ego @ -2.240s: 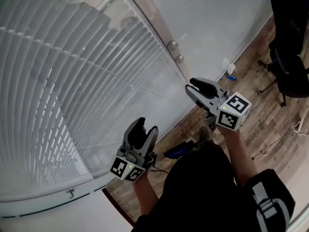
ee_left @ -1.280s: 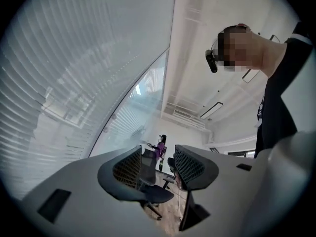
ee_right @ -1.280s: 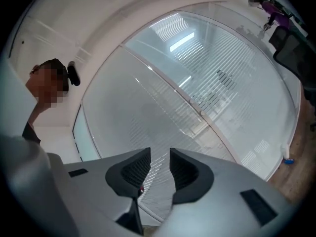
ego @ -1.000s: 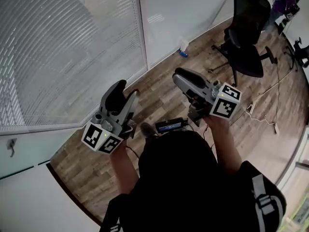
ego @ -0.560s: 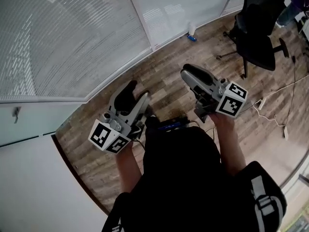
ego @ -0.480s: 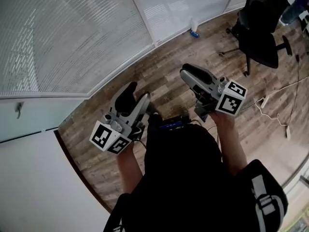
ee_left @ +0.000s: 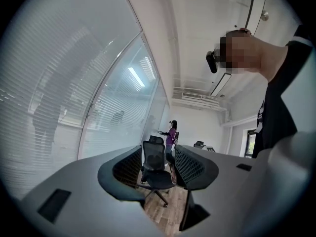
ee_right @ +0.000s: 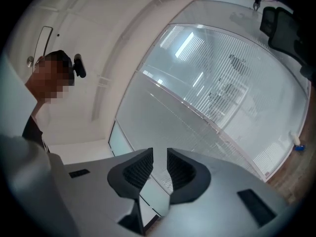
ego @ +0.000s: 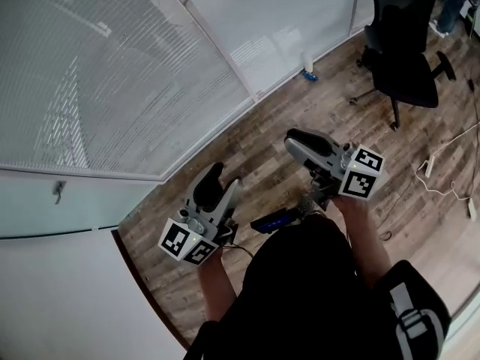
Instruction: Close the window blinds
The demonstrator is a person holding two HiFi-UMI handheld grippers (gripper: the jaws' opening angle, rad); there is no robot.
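Observation:
The window blinds (ego: 97, 73) hang behind the glass wall at the upper left, their slats lying flat and close together. They also show in the left gripper view as blinds (ee_left: 49, 83) and in the right gripper view as blinds (ee_right: 222, 88). My left gripper (ego: 220, 182) is held over the wooden floor, apart from the glass, open and empty (ee_left: 158, 154). My right gripper (ego: 298, 137) is further right, also over the floor. Its jaws have just been closing to a narrow gap (ee_right: 159, 154) with nothing between them.
A black office chair (ego: 401, 58) stands at the upper right, with a small bottle (ego: 308, 67) at the foot of the glass. A cable (ego: 442, 171) lies on the floor at right. A white wall panel (ego: 60, 291) fills the lower left. A person (ee_left: 172, 132) stands far off.
Both grippers have come away from the blinds, where they were held up earlier, and now hang over the wooden floor. The view has swung, with the chair now at upper right.

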